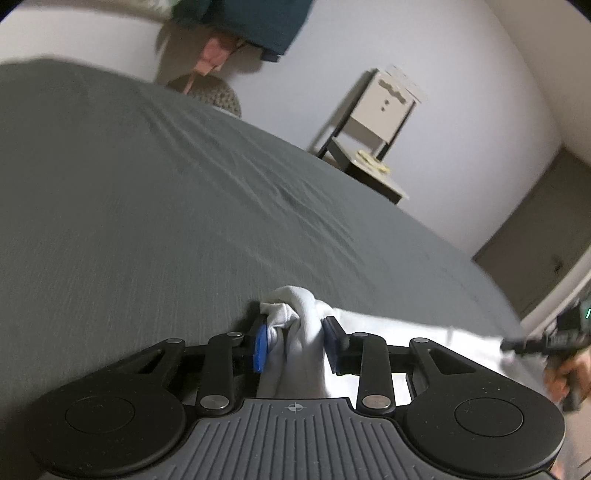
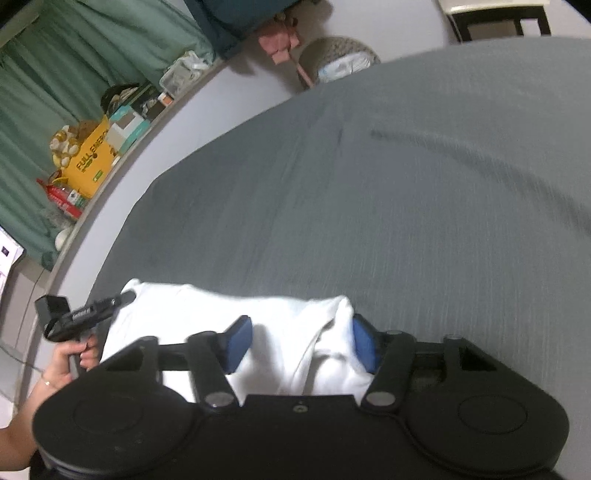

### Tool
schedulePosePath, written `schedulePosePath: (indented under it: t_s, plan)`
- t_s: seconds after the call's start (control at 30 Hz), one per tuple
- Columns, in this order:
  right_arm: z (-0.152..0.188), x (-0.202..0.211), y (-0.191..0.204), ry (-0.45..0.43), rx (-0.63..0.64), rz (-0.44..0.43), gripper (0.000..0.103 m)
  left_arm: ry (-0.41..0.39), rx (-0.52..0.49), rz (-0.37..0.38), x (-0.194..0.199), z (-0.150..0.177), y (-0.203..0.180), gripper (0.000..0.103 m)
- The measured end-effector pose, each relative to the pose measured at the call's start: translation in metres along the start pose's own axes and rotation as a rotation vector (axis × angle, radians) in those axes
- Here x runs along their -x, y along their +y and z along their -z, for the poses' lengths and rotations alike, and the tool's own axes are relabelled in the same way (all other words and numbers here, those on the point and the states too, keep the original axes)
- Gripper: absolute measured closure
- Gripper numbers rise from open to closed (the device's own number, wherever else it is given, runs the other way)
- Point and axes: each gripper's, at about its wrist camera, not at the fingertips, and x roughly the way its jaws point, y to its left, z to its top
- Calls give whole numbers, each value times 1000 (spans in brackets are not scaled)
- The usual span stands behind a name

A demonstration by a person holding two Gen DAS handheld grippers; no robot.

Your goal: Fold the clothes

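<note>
Left wrist view: grey bed sheet (image 1: 155, 206) fills most of the frame, lightly creased, motion-blurred. Beyond the bed, a pale wall; a small dark-framed bedside stand (image 1: 373, 136) with a light drawer front sits by the far edge, and a dark door (image 1: 532, 236) lies to the right. Teal fabric (image 1: 255, 22) hangs at top, with a pink item below it. Left claw (image 1: 293, 343) has its blue pads closed on a bunched fold of the white garment (image 1: 303, 332), which rises between them and runs off to the right along the near bed edge. Right wrist view: same grey sheet; green curtains (image 2: 55, 74) and a cluttered ledge with a yellow box (image 2: 92, 158) on the left. Right claw (image 2: 301, 343) has its pads spread fairly wide, white cloth lying between them; a raised fold touches the right-hand pad, the left-hand pad appears clear of the fabric, so I cannot tell whether it grips. A hand (image 2: 68, 363) holds the other gripper at the garment's left end.
</note>
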Motion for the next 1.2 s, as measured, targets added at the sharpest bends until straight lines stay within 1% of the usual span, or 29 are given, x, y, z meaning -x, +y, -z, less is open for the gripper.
schedulePosePath:
  t_s: [0.07, 0.17, 0.27, 0.37, 0.43, 0.57, 0.67, 0.7, 0.77, 0.83, 0.9, 1.0, 1.1, 1.13, 1.2]
  plan:
    - [2, -1, 0, 6, 3, 8, 79, -1, -35, -19, 4, 0, -3, 78]
    - [8, 4, 10, -37, 56, 35, 84, -6, -47, -23, 8, -3, -5, 85]
    - [13, 13, 34, -134, 131, 106, 86, -46, -99, -44, 17, -6, -15, 86]
    - [7, 18, 51, -176, 157, 161, 86, -106, -170, -69, 23, -20, -35, 86]
    - [-5, 20, 60, -196, 160, 190, 86, -141, -252, -92, 22, -35, -50, 86]
    - [-36, 24, 74, -290, 161, 260, 86, -189, -247, -116, 10, -85, -64, 86]
    - [-49, 27, 86, -355, 209, 288, 86, -231, -238, -132, 15, -110, -65, 86]
    - [-49, 29, 88, -354, 226, 283, 86, -230, -245, -122, 16, -114, -66, 86]
    - [-40, 35, 92, -337, 282, 264, 86, -232, -273, -74, 30, -110, -62, 86]
    - [-23, 48, 96, -316, 350, 230, 86, -219, -356, -23, 50, -95, -57, 86]
    - [1, 66, 102, -291, 422, 191, 86, -206, -439, 28, 69, -81, -52, 86]
    - [35, 90, 115, -211, 505, 173, 86, -167, -559, 34, 95, -55, -57, 86]
    - [68, 99, 129, -116, 562, 184, 86, -126, -678, 40, 120, -29, -63, 86]
    - [82, 98, 134, -83, 603, 202, 86, -113, -718, 42, 128, -21, -65, 86]
    - [114, 91, 144, -14, 733, 264, 85, -85, -798, 46, 145, -4, -69, 86]
